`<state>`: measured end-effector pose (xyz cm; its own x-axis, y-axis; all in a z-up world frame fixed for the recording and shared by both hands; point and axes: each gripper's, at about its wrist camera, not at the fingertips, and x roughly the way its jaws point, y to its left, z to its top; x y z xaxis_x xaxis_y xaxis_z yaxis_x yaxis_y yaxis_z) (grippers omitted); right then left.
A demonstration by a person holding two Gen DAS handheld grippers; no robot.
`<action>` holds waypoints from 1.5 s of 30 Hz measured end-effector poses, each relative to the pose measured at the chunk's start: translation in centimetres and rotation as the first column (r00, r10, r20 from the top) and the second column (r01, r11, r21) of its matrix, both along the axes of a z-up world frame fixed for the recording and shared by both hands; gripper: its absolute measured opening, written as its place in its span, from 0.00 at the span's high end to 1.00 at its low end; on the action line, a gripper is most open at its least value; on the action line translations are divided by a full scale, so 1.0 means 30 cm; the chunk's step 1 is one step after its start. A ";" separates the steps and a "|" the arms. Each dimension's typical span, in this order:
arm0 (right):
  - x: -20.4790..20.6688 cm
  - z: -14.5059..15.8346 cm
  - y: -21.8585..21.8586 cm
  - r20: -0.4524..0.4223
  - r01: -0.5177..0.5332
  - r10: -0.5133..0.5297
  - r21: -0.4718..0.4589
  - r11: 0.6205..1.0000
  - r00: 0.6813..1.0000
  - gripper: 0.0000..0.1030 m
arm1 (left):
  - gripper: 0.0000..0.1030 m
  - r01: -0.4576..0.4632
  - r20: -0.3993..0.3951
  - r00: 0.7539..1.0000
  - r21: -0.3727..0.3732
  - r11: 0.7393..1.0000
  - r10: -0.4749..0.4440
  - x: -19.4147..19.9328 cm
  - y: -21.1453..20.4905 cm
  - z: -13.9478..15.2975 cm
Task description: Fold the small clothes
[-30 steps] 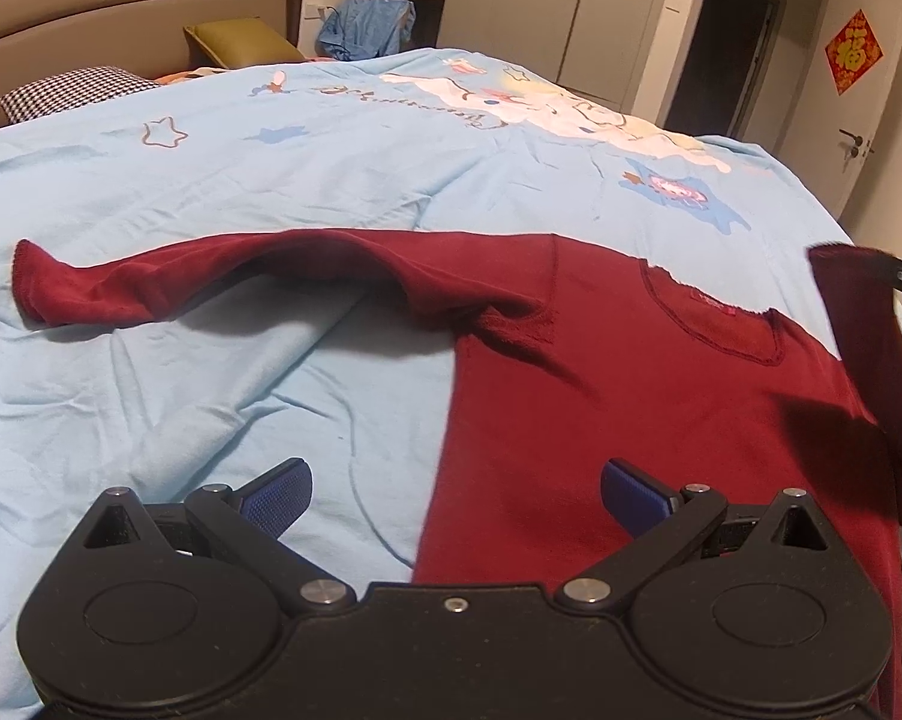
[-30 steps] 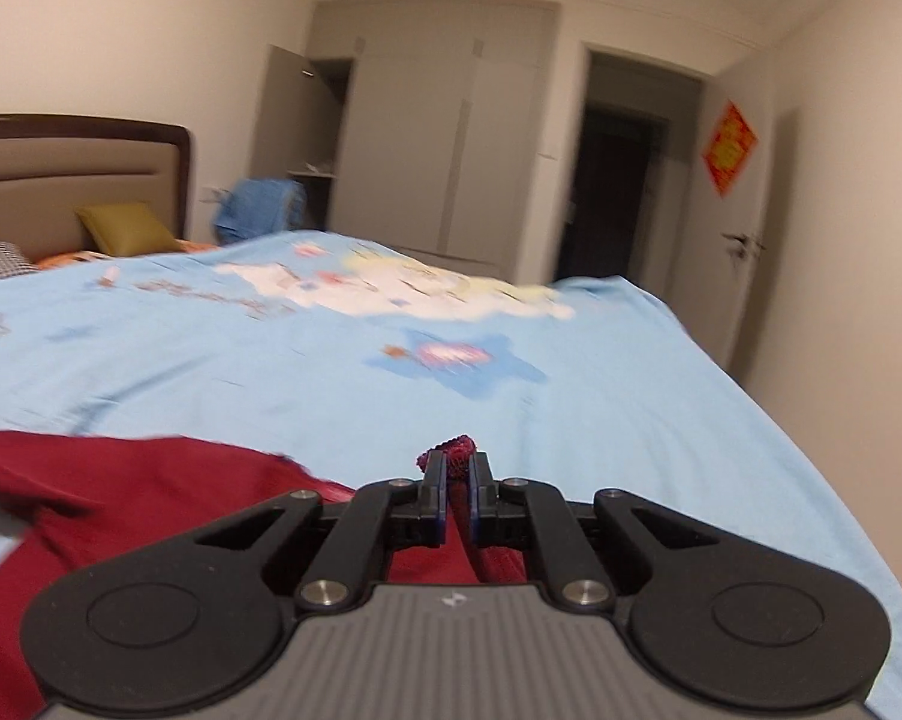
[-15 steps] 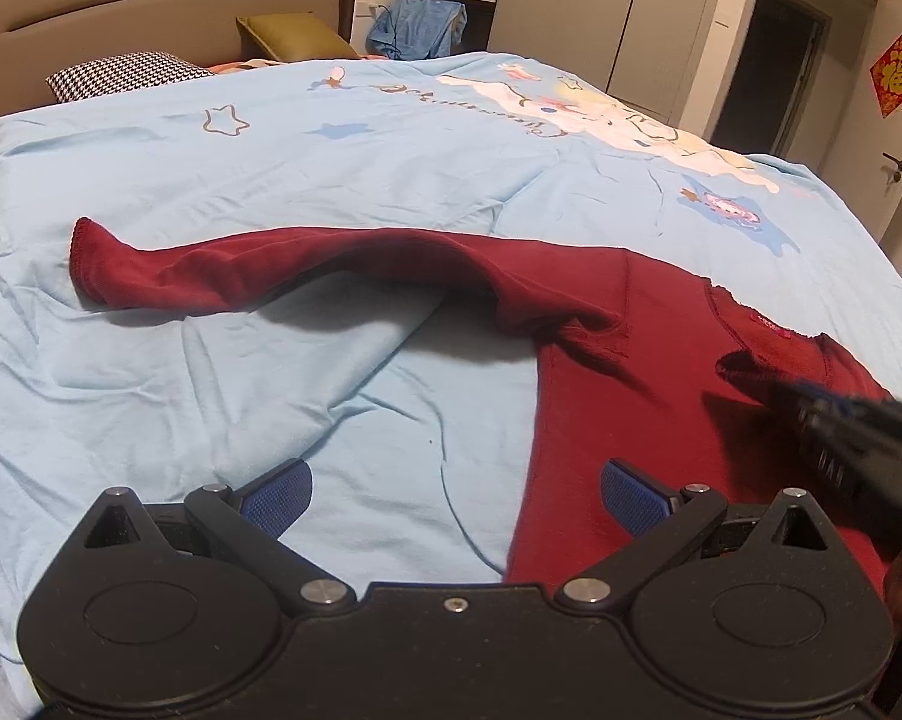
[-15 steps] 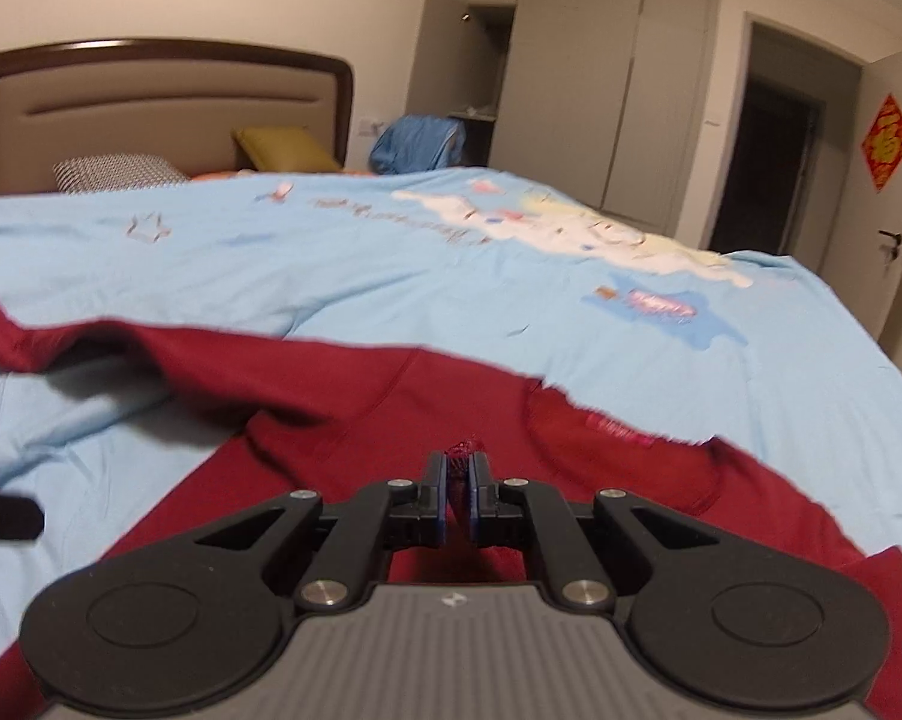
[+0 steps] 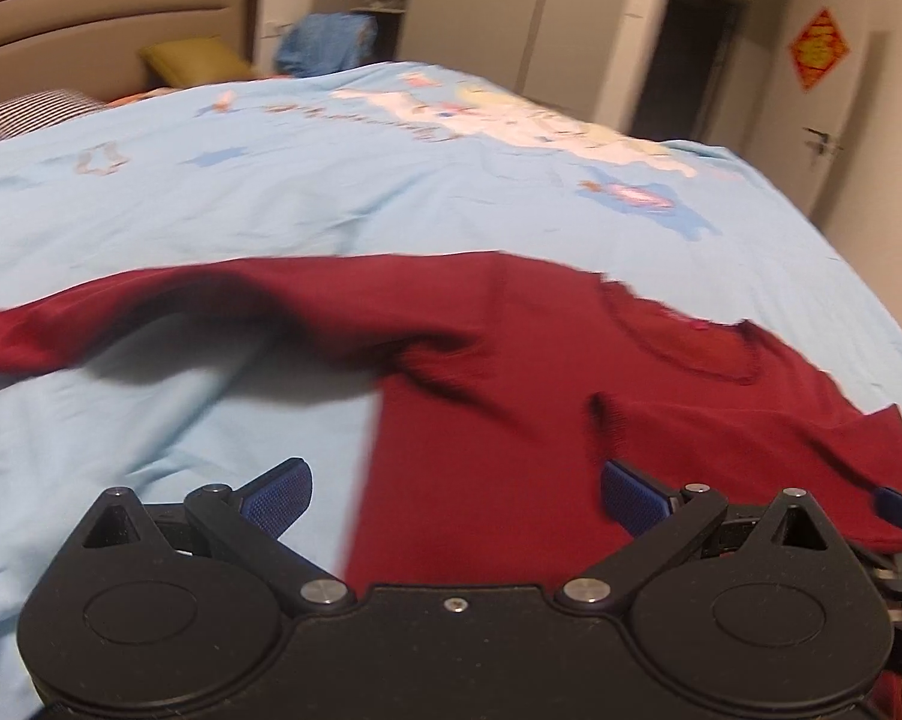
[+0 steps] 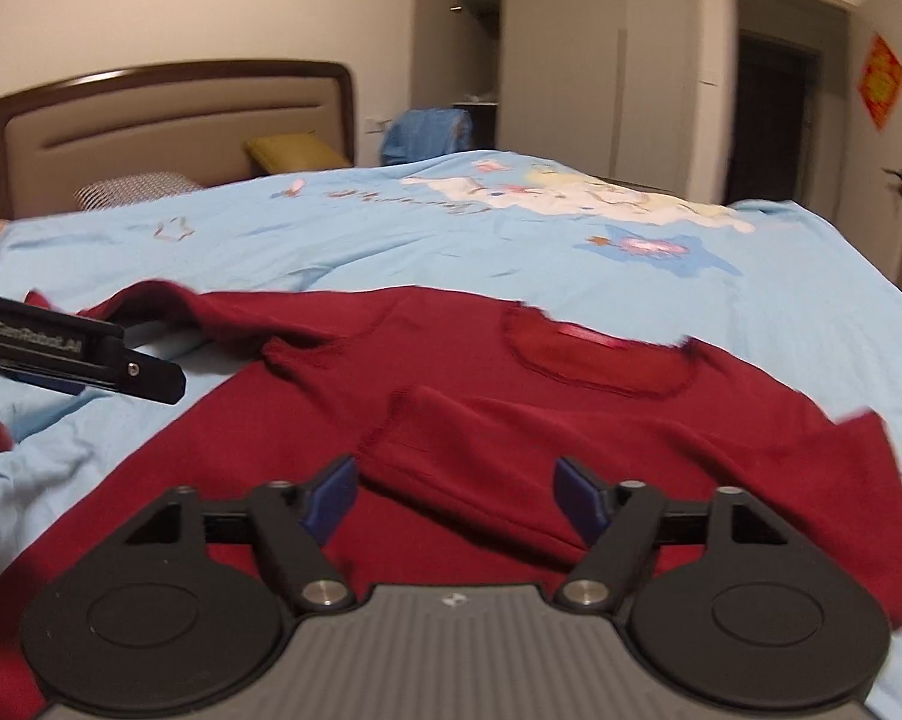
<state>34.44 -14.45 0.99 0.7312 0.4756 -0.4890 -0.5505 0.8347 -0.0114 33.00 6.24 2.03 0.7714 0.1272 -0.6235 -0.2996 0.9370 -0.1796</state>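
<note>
A dark red long-sleeved sweater (image 5: pixel 511 420) lies flat on the light blue bedsheet (image 5: pixel 271 192). Its right sleeve (image 6: pixel 541 450) is folded across the chest, below the neckline (image 6: pixel 601 354). Its left sleeve (image 5: pixel 181 306) stretches out to the left. My left gripper (image 5: pixel 454 495) is open and empty above the sweater's left edge. My right gripper (image 6: pixel 454 495) is open and empty just above the folded sleeve. The left gripper also shows at the left of the right wrist view (image 6: pixel 79 354).
A padded headboard (image 6: pixel 169 126) with a yellow pillow (image 6: pixel 295 153) and a checked pillow (image 6: pixel 133 189) stands at the back. Blue clothes (image 6: pixel 427 132) lie by the wardrobe (image 6: pixel 571 72). A dark doorway (image 6: pixel 775 114) is at the right.
My right gripper carried the right sleeve across the chest, laid it down and opened. The left gripper has stayed open and shifted slightly.
</note>
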 end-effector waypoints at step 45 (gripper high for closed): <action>0.445 -0.085 -0.746 -0.218 0.550 -0.511 0.199 0.811 0.832 0.62 | 0.00 0.046 0.045 0.997 0.196 0.979 -0.056 0.183 -0.177 -0.264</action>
